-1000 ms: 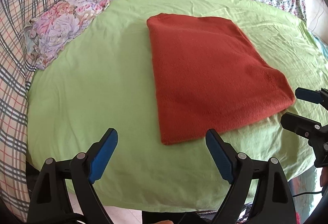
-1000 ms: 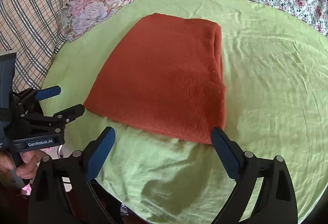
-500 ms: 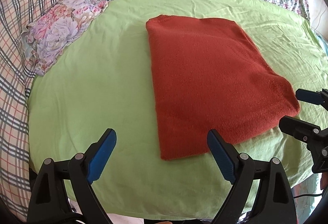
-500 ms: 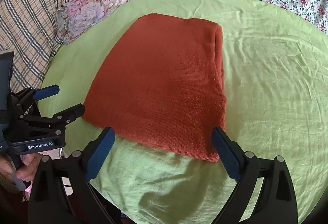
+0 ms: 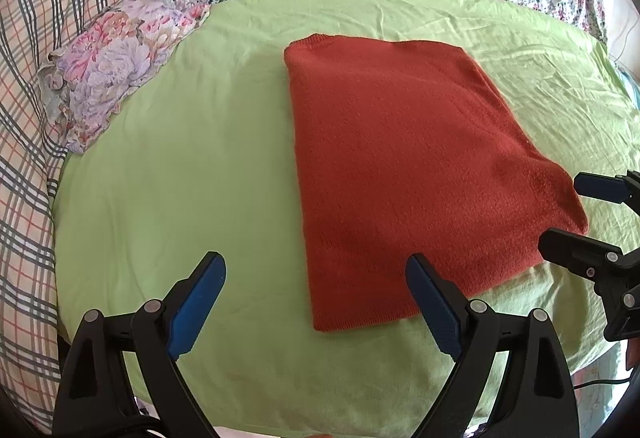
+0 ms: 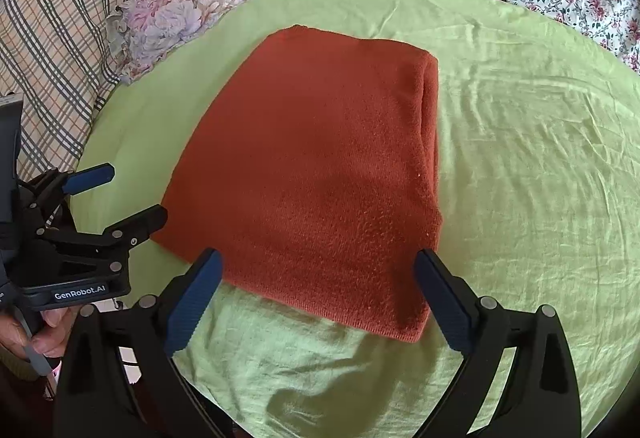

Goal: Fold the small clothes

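Both grippers closer; sweater [image 5: 416, 173] folded.

Black gripper [image 5: 316, 298], blue-padded jaws

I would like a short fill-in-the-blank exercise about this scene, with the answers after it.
1. The folded garment has the colour ____.
2. It lies on a sheet of ____ colour.
3. The left gripper and the right gripper both have their jaws ____.
4. The blue pads hold ____.

Answers: red-orange; light green; open; nothing
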`<state>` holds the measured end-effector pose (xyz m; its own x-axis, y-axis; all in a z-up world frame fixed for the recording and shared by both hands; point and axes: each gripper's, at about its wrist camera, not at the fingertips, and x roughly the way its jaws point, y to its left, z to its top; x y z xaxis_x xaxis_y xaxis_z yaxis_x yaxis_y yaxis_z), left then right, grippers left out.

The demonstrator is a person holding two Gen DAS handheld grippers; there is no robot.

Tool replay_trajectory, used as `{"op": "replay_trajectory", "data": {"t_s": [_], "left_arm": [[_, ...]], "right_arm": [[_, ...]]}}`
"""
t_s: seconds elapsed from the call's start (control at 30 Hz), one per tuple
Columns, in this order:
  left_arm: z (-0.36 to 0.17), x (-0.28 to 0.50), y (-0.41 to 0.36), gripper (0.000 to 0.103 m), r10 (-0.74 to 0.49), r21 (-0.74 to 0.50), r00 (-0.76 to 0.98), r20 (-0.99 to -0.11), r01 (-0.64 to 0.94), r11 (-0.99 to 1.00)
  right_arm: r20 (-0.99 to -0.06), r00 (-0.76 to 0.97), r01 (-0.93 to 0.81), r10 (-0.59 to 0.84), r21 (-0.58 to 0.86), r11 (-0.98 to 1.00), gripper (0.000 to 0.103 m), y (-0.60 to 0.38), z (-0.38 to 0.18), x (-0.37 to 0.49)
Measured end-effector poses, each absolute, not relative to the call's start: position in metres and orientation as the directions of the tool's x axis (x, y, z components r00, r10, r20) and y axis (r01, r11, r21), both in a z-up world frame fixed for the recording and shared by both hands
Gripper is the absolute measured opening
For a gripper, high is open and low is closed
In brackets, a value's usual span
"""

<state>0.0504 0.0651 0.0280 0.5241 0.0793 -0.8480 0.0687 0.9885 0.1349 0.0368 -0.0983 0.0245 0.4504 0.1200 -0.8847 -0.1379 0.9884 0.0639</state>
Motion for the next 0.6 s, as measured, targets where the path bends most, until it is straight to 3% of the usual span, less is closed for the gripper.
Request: {"op": "replay_trajectory", "data": {"t_s": [0.6], "left_arm": [[0.031,0.059,0.058,0.093,0.058,0.114,0.529,-0.847,0.073,0.991]], "right_arm": [[-0.880,0.459,-0.116,0.121,0.076,0.990,0.097,-0.108,0.027,0.050]]}}
